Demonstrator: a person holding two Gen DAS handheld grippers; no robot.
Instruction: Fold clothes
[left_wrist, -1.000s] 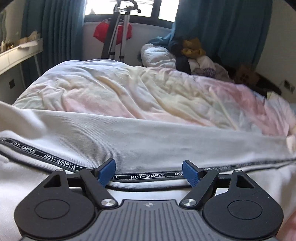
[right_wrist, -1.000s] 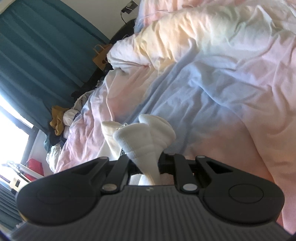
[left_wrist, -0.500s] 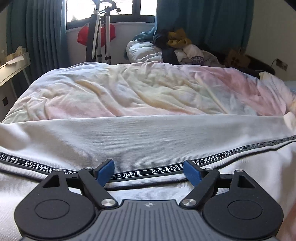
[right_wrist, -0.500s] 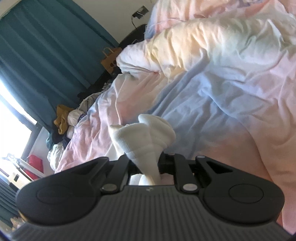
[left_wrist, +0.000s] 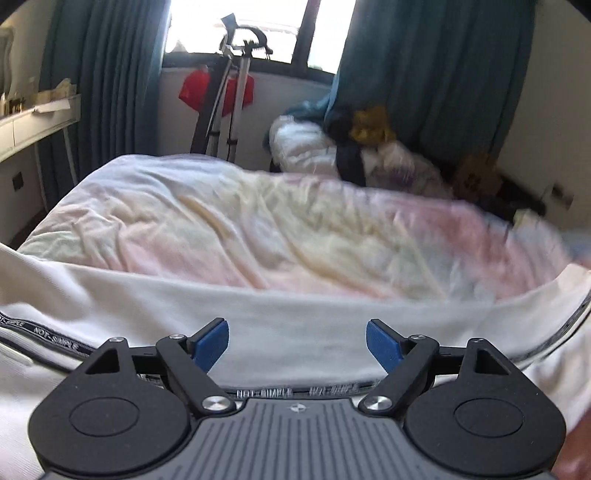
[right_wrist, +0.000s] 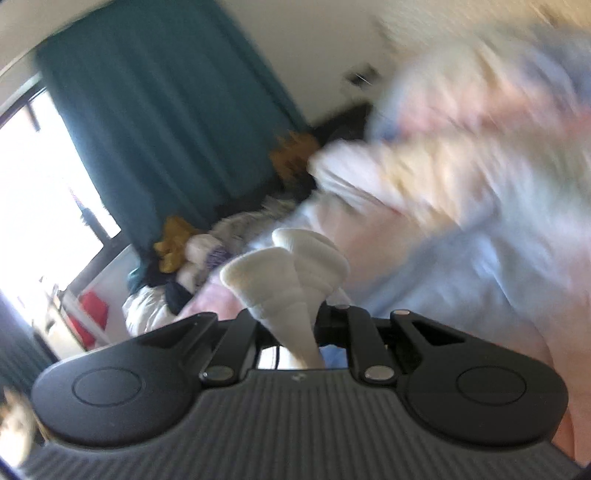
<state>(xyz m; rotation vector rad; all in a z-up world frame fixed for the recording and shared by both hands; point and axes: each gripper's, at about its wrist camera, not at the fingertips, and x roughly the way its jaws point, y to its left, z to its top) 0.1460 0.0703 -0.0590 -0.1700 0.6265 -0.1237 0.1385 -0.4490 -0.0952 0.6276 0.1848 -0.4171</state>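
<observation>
Left gripper (left_wrist: 297, 345) agape; right gripper (right_wrist: 295, 325) pinching garment (right_wrist: 291, 273)

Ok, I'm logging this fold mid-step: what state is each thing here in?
Left gripper: open, blue fingers apart above the cloth.
Right gripper: shut on bunched cloth.
White garment with black lettered stripe: spread across the bed.
Pastel bedsheet: wrinkled.
Teal curtains: drawn apart.

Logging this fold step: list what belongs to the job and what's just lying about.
Job:
- white garment with the NOT-SIMPLE stripe
- its bunched cloth, gripped in the right claw
- left claw, open above the garment

Lying about:
- pastel duvet
- clothes heap by the teal curtain
- metal stand, red bag
</observation>
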